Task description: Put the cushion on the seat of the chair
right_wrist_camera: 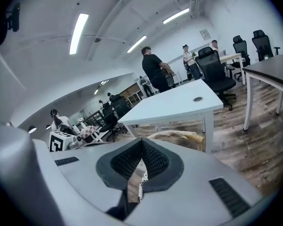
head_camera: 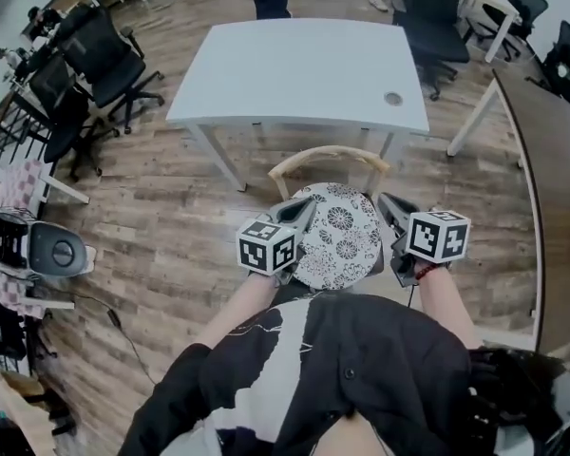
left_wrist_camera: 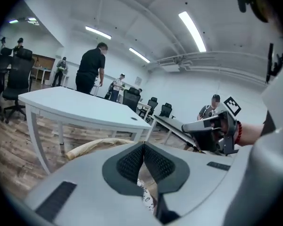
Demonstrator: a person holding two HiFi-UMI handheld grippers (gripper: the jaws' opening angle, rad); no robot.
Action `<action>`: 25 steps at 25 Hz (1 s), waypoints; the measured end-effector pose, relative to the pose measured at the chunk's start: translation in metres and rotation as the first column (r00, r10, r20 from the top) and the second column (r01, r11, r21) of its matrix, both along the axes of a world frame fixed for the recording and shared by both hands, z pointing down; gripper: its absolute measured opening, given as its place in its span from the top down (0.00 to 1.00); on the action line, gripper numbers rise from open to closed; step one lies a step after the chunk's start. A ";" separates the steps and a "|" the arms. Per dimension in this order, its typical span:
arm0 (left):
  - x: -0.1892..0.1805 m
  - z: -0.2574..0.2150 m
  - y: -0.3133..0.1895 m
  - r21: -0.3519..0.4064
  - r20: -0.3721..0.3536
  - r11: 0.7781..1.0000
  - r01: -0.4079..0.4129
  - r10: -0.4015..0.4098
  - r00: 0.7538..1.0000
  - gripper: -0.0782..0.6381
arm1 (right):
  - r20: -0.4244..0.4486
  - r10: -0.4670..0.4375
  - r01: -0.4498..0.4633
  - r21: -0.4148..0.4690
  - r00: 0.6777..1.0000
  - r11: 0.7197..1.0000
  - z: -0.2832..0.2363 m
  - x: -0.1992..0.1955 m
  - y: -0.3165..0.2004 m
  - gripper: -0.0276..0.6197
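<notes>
A round cushion (head_camera: 340,236) with a black-and-white flower print hangs between my two grippers, above a chair whose curved wooden back (head_camera: 329,155) shows just beyond it. The seat is hidden under the cushion. My left gripper (head_camera: 304,218) is shut on the cushion's left edge, and a strip of printed fabric (left_wrist_camera: 146,194) shows below its meeting pads. My right gripper (head_camera: 389,212) is shut on the right edge, with fabric (right_wrist_camera: 141,185) visible under its pads too. The chair back (right_wrist_camera: 177,136) lies ahead of both grippers.
A white table (head_camera: 304,69) stands right behind the chair. Black office chairs (head_camera: 100,60) line the left, and more stand at the back right. A dark desk (head_camera: 551,160) runs along the right. A person stands at the table's far side.
</notes>
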State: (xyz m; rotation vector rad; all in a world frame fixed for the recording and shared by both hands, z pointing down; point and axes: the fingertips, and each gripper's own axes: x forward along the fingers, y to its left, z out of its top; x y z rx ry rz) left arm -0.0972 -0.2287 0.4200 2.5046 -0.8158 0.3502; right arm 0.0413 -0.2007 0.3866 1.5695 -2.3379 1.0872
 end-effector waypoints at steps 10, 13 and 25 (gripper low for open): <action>0.064 -0.096 0.057 0.115 -0.175 0.989 0.089 -0.068 0.982 0.87 | -0.020 -0.110 0.112 0.243 0.994 0.964 -0.096 0.044 0.051 0.93; 0.080 -0.111 0.079 0.141 -0.194 0.984 0.104 -0.076 0.978 0.87 | -0.064 -0.135 0.148 0.288 0.989 0.946 -0.108 0.054 0.072 0.93; 0.099 -0.118 0.157 0.145 -0.188 0.978 0.148 -0.120 0.975 0.87 | -0.074 -0.196 0.210 0.300 0.978 0.931 -0.106 0.074 0.132 0.93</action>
